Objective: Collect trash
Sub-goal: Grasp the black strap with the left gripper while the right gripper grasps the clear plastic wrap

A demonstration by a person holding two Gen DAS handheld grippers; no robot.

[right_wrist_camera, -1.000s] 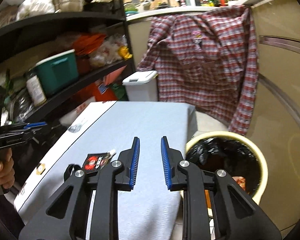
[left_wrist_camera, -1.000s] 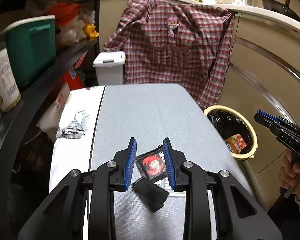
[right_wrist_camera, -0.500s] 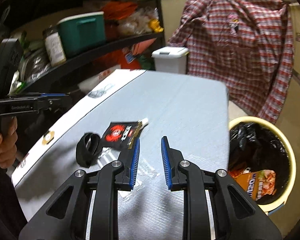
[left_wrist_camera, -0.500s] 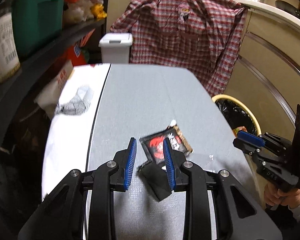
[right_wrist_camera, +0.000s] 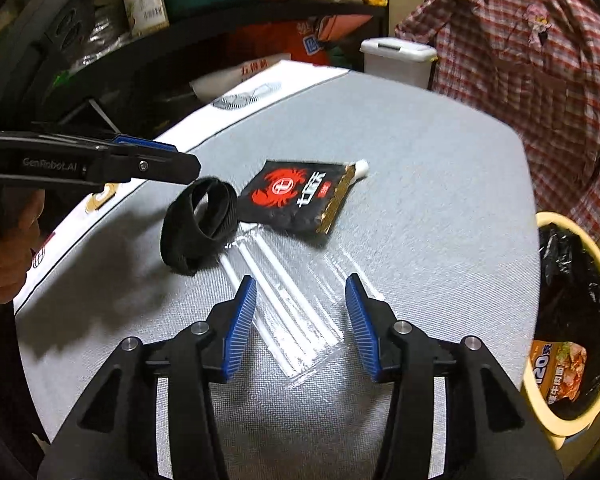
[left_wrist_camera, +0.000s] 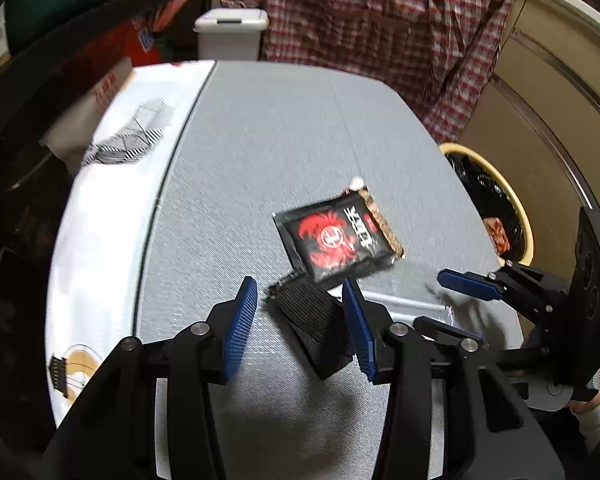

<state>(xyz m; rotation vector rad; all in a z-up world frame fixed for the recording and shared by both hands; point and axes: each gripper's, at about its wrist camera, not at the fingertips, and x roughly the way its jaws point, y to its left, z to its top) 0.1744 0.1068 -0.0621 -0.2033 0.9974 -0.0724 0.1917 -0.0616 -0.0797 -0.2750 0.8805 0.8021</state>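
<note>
A black and red snack packet [left_wrist_camera: 338,238] [right_wrist_camera: 296,196] lies on the grey table [left_wrist_camera: 284,128]. A black strap loop [left_wrist_camera: 314,326] [right_wrist_camera: 198,222] lies beside it. A clear plastic wrapper with white straws [right_wrist_camera: 284,292] lies just in front of the packet. My left gripper [left_wrist_camera: 302,320] is open, its fingers either side of the strap and above it. My right gripper [right_wrist_camera: 300,316] is open, low over the wrapper. A yellow bin with a black liner [left_wrist_camera: 496,216] [right_wrist_camera: 572,312] stands to the right of the table, holding an orange packet [right_wrist_camera: 556,372].
A white lidded bin [left_wrist_camera: 230,34] and a hanging plaid shirt [left_wrist_camera: 380,20] are behind the table. Dark shelves with jars and bags [right_wrist_camera: 148,0] run along the left. A white printed cloth [left_wrist_camera: 112,184] covers the table's left side.
Both grippers have opened wider and moved down and forward over the table. The left closed in on the strap, the right on the clear wrapper.
</note>
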